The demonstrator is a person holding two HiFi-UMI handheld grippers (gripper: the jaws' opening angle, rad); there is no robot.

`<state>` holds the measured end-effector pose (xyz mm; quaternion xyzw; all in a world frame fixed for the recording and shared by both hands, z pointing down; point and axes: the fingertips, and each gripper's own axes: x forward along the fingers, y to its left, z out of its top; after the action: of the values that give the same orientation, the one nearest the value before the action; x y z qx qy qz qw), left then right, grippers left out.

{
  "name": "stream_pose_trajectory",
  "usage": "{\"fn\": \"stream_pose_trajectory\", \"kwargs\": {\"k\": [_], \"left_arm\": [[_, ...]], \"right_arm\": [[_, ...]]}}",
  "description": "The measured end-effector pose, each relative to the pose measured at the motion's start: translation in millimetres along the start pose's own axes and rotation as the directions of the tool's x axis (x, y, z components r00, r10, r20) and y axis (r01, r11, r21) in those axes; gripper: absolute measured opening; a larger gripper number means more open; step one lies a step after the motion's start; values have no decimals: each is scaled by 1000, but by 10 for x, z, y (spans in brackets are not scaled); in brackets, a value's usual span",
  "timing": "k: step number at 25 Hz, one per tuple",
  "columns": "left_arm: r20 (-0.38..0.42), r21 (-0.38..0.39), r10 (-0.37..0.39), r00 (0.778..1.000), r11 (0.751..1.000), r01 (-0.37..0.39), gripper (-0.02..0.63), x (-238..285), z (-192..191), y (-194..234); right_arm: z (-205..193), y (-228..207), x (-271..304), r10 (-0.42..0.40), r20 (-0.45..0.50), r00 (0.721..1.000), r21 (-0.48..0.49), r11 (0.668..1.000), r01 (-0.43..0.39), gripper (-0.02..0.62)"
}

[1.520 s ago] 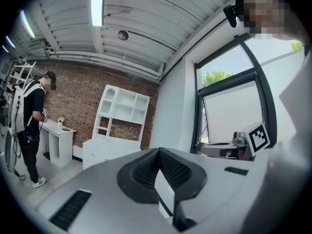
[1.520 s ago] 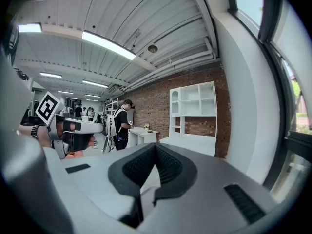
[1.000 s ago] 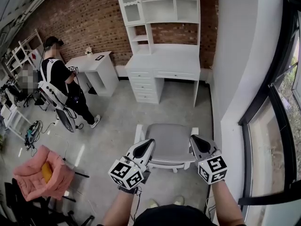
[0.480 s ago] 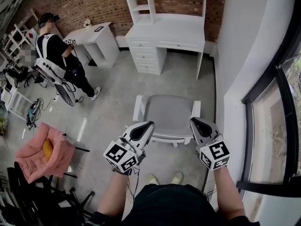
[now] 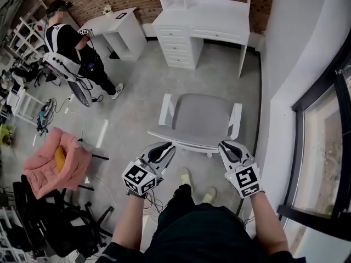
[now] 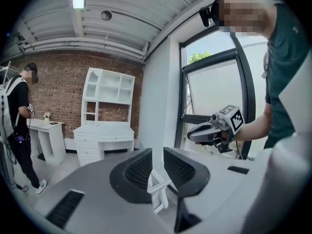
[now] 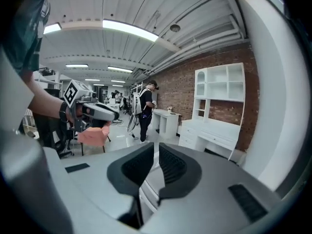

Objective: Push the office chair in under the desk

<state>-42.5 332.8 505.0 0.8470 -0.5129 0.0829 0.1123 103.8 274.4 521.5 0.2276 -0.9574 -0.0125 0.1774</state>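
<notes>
The push has not begun in any way that shows. The office chair (image 5: 200, 116) stands out on the open floor (image 5: 137, 86), well apart from the white table (image 5: 208, 18) against the brick wall, with bare concrete between its front edge and the kneehole. It faces the table squarely enough, grey seat forward and back rail nearest the person, so it looks lined up for a straight shove.

Both tools are at the back of the chair, one by each rear corner. The left tool (image 5: 166, 147) has just been opening its jaws. They stand a little apart with nothing between the pads, and the white chair arm seen through the gap lies beyond them. The right tool (image 5: 225, 147) has its jaws drawn together and holds nothing. In the head view the tips sit just beside the back rail. Whether either one actually touches it I cannot tell, since the angle is steep and the tips overlap the rail's edge.

Nearly all of the job is left: set the tools against the back, roll the chair across the gap, and slide the seat in under the tabletop between the drawer stack and the single leg
</notes>
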Motion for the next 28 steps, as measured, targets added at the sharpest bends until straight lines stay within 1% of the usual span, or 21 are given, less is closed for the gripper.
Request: {"fn": "stream_pose_trajectory", "kwargs": {"k": [3,4,5,7,8,10,12,14,17,19,21,22,23,24,25,26,27,28], "left_arm": [[-79,37,-16,997,999,19,96,59,-262,53],[-109,60,-22,994,998,29,112,77,-350,74],[-141,90,-25,990,995,38,131,92,-440,99],[-213,176,-17,977,983,56,168,114,-618,174],[-252,231,-5,968,971,65,189,124,-700,231],[-326,342,32,945,936,86,198,164,-841,380],[-380,415,63,923,903,109,198,221,-956,537],[-422,456,82,903,880,133,198,259,-1075,696],[-474,501,96,875,847,179,198,256,-1250,941],[-505,533,104,857,818,215,199,244,-1345,1086],[-534,559,109,839,790,253,202,256,-1423,1200],[-544,563,109,832,782,266,202,274,-1463,1254],[-552,561,108,827,781,273,206,295,-1508,1310],[-557,552,102,824,787,276,206,316,-1553,1362],[-558,535,89,825,799,276,206,336,-1589,1405],[-557,515,72,828,812,276,223,352,-1615,1435],[-560,501,59,826,819,281,232,359,-1645,1457],[-577,498,58,815,816,294,235,355,-1697,1477]], "right_arm": [[-217,117,109,41,-54,998,-72,996,-45,16],[-297,149,144,51,-81,995,-96,994,-59,43],[-386,169,179,56,-115,992,-117,991,-69,75],[-567,195,258,54,-187,981,-157,984,-84,87],[-646,202,307,53,-214,975,-177,980,-92,89],[-787,195,410,44,-251,967,-221,970,-101,92],[-943,165,488,23,-286,958,-271,957,-104,94],[-1114,144,529,5,-333,943,-317,941,-117,95],[-1324,135,584,-14,-398,917,-380,913,-151,122],[-1430,128,641,-26,-429,903,-418,892,-173,137],[-1526,100,692,-35,-454,891,-438,879,-189,159],[-1575,80,712,-38,-466,884,-440,877,-194,167],[-1629,60,732,-41,-480,876,-438,876,-199,171],[-1692,42,751,-43,-496,867,-436,876,-206,172],[-1762,26,771,-47,-515,856,-437,873,-215,172],[-1836,10,791,-54,-535,843,-444,867,-226,172],[-1905,-8,809,-67,-553,830,-457,858,-235,172],[-1964,-27,825,-82,-568,819,-470,850,-240,172]]}}
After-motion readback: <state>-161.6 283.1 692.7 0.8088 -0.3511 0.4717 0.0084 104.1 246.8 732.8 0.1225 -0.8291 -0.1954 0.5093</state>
